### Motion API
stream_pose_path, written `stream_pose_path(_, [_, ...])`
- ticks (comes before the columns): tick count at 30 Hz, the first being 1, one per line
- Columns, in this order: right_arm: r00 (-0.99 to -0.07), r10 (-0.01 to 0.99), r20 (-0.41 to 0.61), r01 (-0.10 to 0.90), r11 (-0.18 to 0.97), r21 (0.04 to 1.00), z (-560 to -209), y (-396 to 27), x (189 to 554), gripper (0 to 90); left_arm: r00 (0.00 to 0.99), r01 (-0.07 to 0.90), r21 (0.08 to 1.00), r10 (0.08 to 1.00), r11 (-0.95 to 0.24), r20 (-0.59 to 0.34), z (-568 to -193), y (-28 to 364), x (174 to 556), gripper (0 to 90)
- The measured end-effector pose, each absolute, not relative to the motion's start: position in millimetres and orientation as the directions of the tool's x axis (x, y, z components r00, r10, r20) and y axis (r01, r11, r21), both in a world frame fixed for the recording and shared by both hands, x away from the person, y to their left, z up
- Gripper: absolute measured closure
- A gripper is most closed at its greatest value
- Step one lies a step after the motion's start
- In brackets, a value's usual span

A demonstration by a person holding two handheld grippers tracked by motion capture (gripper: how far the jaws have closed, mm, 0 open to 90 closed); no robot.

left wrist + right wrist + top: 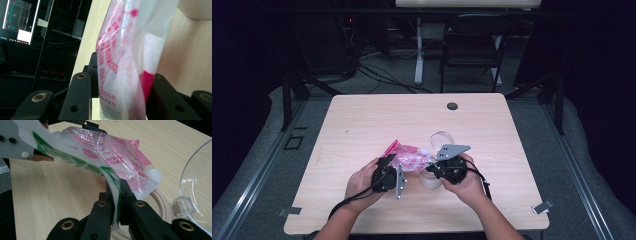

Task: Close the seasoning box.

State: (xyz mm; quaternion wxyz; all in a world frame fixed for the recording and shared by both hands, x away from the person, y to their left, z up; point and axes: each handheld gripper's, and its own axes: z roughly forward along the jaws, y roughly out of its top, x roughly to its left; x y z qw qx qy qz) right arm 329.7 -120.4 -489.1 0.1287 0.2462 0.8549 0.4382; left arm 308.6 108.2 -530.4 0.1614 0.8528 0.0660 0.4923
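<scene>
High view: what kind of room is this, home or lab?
Most likely a lab or recording workspace, not a home. A bare wooden table stands in a dark room, cables run across the floor behind it, and a lit monitor shows in the left gripper view.

The bag's (125,62) lower end was hidden between the jaws; beyond the jaws, its top was cut off.

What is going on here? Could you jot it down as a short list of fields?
Setting: wooden table
Left gripper: shut on pink printed plastic bag
Right gripper: shut on green-and-white strip
Bag position: held above the table between both grippers
Nearby: round container with open clear lid
Bag contents: cannot tell
</scene>
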Motion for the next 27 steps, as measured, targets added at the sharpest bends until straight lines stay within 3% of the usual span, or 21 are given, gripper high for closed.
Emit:
stream_pose_path(11, [-0.847, 0.532, 0.002, 0.304, 0.482, 0.822, -488, -121, 330, 78.9, 0.566, -0.012, 0.351, 0.283, -0.936, 0.774, -534, 112, 312, 71.9])
stream_pose_path(12, [-0.847, 0.532, 0.001, 0.303, 0.481, 0.823, -488, -121, 330, 77.2, 0.577, -0.008, 0.359, 0.289, -0.933, 0.764, -535, 112, 313, 72.1])
stream_pose_path(13, [-0.847, 0.532, 0.001, 0.302, 0.479, 0.824, -487, -121, 330, 75.1, 0.585, -0.006, 0.425, 0.342, -0.905, 0.735, -539, 111, 314, 72.2])
stream_pose_path(14, [-0.844, 0.537, 0.002, 0.302, 0.472, 0.828, -487, -121, 330, 72.7, 0.592, -0.001, 0.429, 0.345, -0.903, 0.728, -540, 112, 314, 72.4])
stream_pose_path(15, [-0.841, 0.541, 0.001, 0.302, 0.468, 0.831, -487, -121, 330, 69.3, 0.595, 0.004, 0.369, 0.299, -0.929, 0.746, -536, 114, 315, 72.6])
stream_pose_path(16, [-0.839, 0.545, -0.003, 0.3, 0.467, 0.832, -487, -121, 331, 65.7, 0.606, 0.007, 0.446, 0.358, -0.895, 0.71, -541, 113, 315, 72.8])
stream_pose_path(18, [-0.835, 0.55, 0.003, 0.303, 0.455, 0.837, -487, -122, 332, 58.5, 0.613, 0.015, 0.449, 0.363, -0.894, 0.702, -541, 114, 316, 73.2])
stream_pose_path(27, [-0.826, 0.564, -0.002, 0.301, 0.445, 0.844, -487, -121, 332, 46.9, 0.649, 0.055, 0.496, 0.408, -0.867, 0.642, -543, 119, 320, 74.3])
